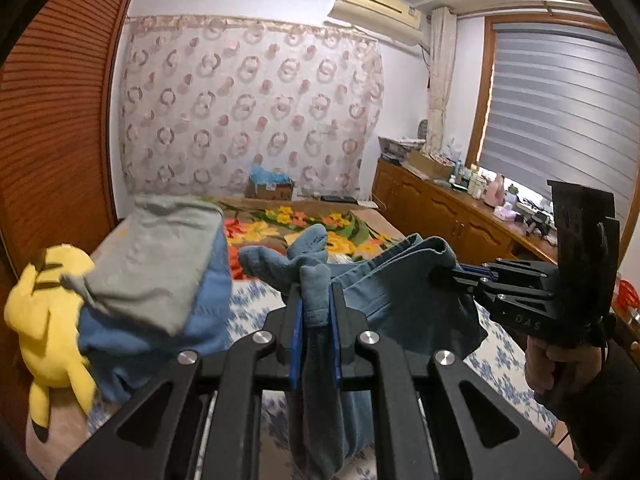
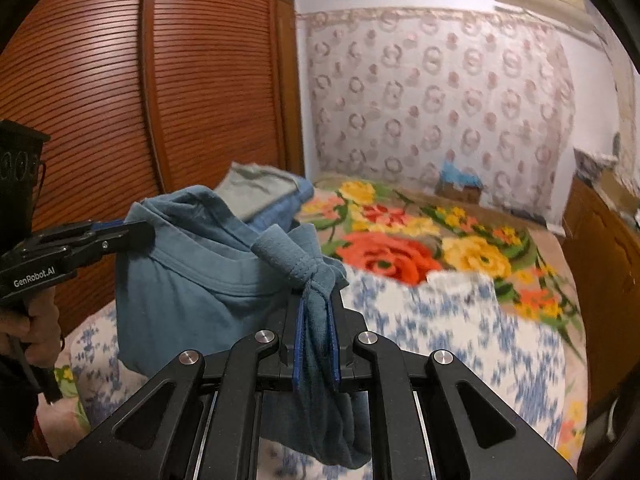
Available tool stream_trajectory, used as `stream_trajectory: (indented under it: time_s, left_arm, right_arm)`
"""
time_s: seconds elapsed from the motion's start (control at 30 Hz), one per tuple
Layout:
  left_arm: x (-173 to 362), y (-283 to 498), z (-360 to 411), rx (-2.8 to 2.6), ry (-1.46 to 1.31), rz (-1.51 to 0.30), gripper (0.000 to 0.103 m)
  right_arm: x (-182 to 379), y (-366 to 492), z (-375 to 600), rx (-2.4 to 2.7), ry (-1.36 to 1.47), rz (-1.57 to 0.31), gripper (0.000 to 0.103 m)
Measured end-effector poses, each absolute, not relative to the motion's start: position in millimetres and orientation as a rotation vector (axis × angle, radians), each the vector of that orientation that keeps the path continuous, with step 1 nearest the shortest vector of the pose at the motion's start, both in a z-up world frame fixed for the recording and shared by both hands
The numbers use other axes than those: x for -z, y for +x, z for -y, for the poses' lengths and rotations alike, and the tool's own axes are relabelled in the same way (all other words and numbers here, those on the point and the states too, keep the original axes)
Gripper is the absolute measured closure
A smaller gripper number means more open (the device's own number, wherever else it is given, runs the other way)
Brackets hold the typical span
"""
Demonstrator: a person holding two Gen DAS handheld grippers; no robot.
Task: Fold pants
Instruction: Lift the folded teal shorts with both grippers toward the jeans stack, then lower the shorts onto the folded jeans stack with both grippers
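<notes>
Early in the fold, by the look of it. Blue pants (image 1: 392,280) held up off the bed (image 1: 504,364), nothing yet laid flat or creased. Left gripper (image 1: 316,312) with fingers (image 1: 339,320) clamped tight on a bunched strip of the blue fabric, the pinched cloth knotted up above the tips and trailing down behind them. Right gripper (image 2: 316,320) likewise closed hard on another gathered bit of the same garment, a hem or band edge twisted between its fingers (image 2: 334,340). Cloth slung between the two grips, sagging in a loose pouch in the right wrist view; grey lining or inner side (image 1: 156,264) turned outward on the far flap, near a yellow plush toy (image 1: 48,320) at the bed's left edge. Both grips near each other, judging from each gripper appearing in the other's view. Which part of the pants each grip holds: hard to tell, fabric too crumpled. Still to do, as a judgement: spread the garment out, line up the legs, lay it on the blue-flowered sheet, fold it over. Floral blanket (image 2: 400,240) further up the bed, well clear of the hanging cloth. Wooden louvred wardrobe (image 2: 120,100) to the left, cabinets along the window side.
</notes>
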State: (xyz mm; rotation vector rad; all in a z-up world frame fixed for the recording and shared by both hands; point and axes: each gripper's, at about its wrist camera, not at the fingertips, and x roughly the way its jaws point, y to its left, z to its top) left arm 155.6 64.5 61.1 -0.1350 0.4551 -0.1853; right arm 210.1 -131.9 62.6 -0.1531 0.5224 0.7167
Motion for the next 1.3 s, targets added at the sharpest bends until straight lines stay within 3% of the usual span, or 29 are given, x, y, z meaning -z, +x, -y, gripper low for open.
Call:
stream_trajectory:
  time_s: [0.7, 1.3]
  left_arm:
    - [-82, 209, -136, 0.023, -0.159, -0.410, 0.095]
    - [-47, 210, -190, -0.104, -0.265, -0.437, 0.094]
  right_arm:
    - [-97, 328, 52, -0.848, -0.078, -0.443, 0.095]
    - [-89, 396, -95, -1.023, -0.181, -0.491, 0.095]
